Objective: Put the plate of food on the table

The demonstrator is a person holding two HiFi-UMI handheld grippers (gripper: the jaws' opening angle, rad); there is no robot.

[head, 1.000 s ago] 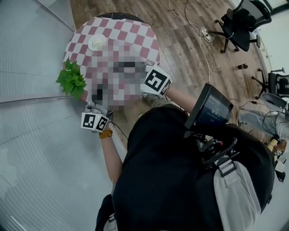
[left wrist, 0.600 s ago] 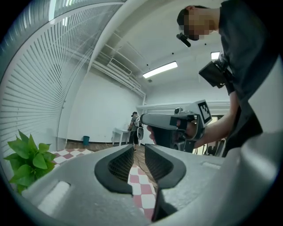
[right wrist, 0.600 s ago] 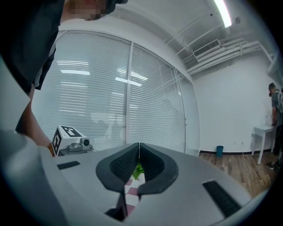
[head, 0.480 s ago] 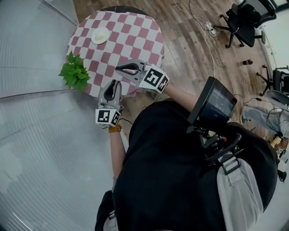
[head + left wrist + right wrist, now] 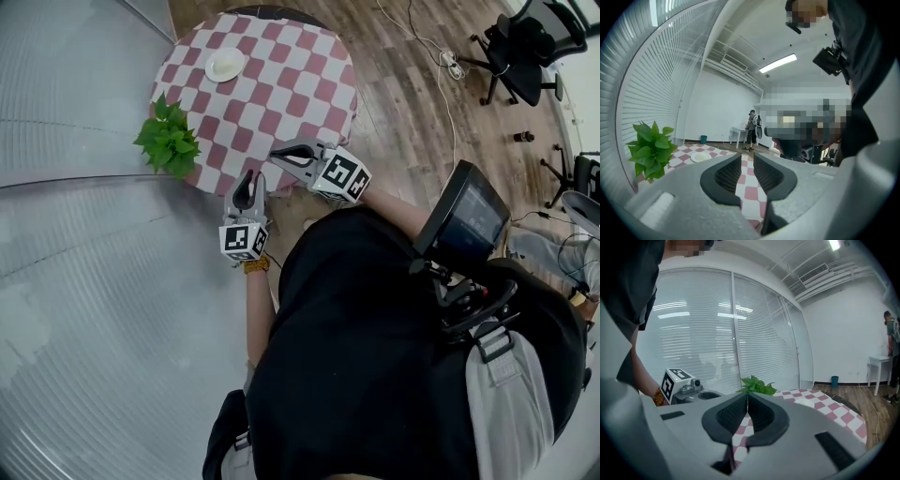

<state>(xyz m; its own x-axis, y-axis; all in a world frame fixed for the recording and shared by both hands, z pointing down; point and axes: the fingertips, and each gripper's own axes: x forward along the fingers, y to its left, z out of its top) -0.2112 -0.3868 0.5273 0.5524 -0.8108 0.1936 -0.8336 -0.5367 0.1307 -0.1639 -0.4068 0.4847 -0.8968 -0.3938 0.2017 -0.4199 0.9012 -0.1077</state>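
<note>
Jaws hold nothing; plant at checkered table edge, plate farther across

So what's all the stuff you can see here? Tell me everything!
table: one, red-and-white checked cloth, in front of the person
plate: one, white, far side of the table
plant: one, green, table's left edge
office chairs: two, black, on the wooden floor to the right
bin: one, teal, by the far wall
bystander: one, dark clothes, beside a small white table
left gripper: one, grey, jaws apart, empty
right gripper: one, grey, jaws together, empty
</note>
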